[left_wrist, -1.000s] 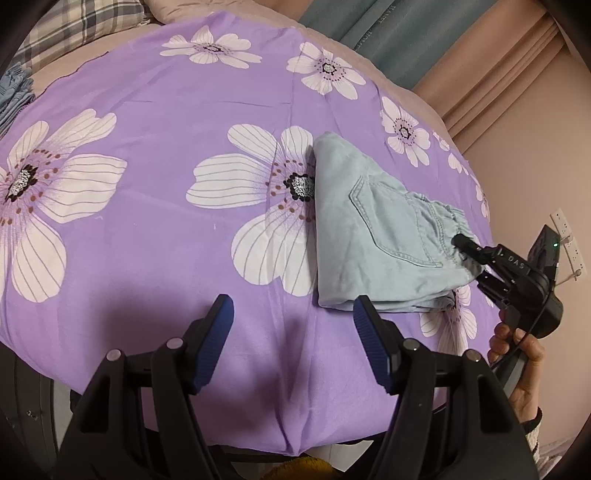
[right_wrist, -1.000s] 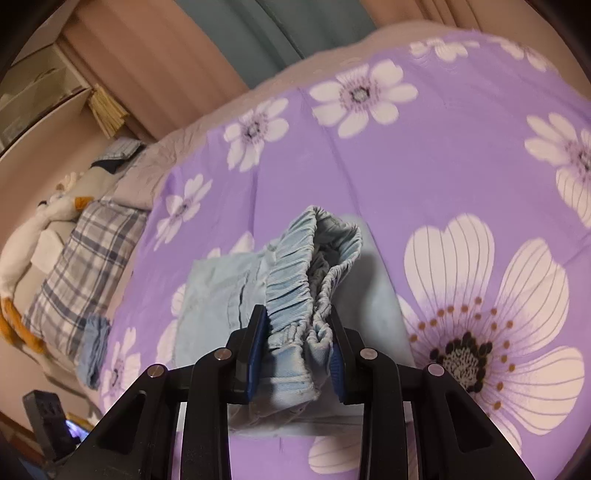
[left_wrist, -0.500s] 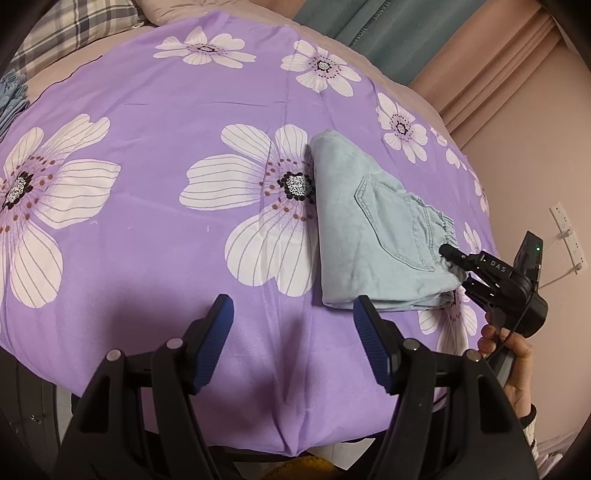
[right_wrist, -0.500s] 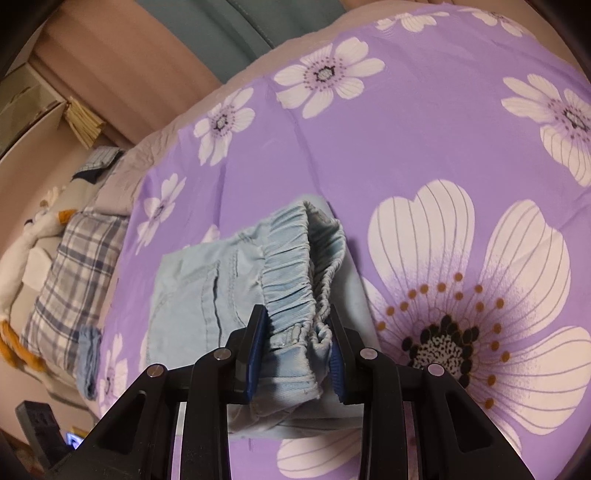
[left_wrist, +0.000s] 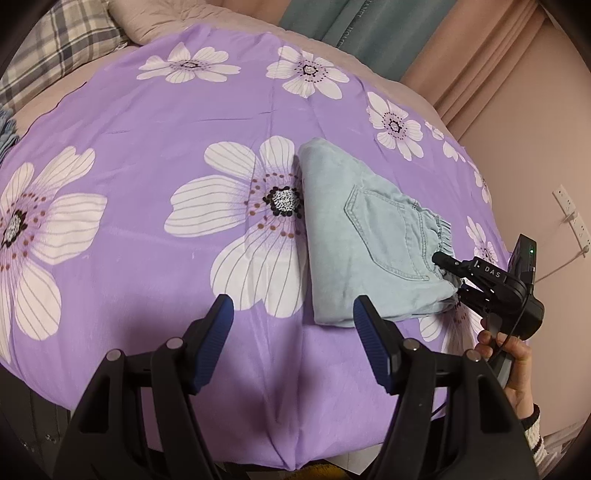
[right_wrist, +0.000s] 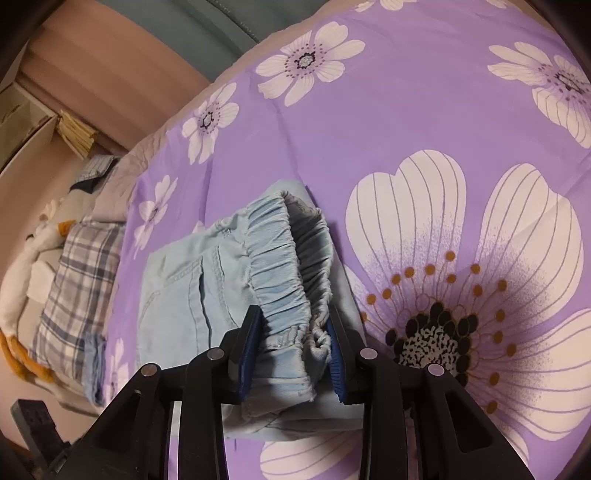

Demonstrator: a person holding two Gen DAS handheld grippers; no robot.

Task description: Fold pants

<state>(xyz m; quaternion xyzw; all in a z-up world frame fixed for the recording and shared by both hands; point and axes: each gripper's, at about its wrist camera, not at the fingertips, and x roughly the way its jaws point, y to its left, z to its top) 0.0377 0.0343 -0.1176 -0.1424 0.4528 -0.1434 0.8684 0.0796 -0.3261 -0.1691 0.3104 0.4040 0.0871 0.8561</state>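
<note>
Light blue pants point(left_wrist: 354, 236) lie folded into a compact rectangle on the purple flowered bedspread point(left_wrist: 147, 129), back pocket facing up. My right gripper point(right_wrist: 293, 349) is shut on the gathered elastic waistband point(right_wrist: 284, 266), holding that end slightly raised above the fold. In the left wrist view the same right gripper point(left_wrist: 452, 278) grips the pants' right end, with a person's hand point(left_wrist: 513, 354) on its handle. My left gripper point(left_wrist: 293, 332) hovers open over bare bedspread near the bed's front edge. Its right finger sits just in front of the pants' near corner, and nothing is between its jaws.
A plaid pillow point(right_wrist: 77, 280) and white bedding point(right_wrist: 33, 266) lie at the head of the bed. Teal and pink curtains point(left_wrist: 424, 33) hang behind it. A wall with a white socket strip point(left_wrist: 570, 218) stands to the right. The bedspread drops away at the near edge.
The right gripper has sunk with the waistband, so the raised end now sits lower and flatter on the fold. The left gripper has barely shifted.
</note>
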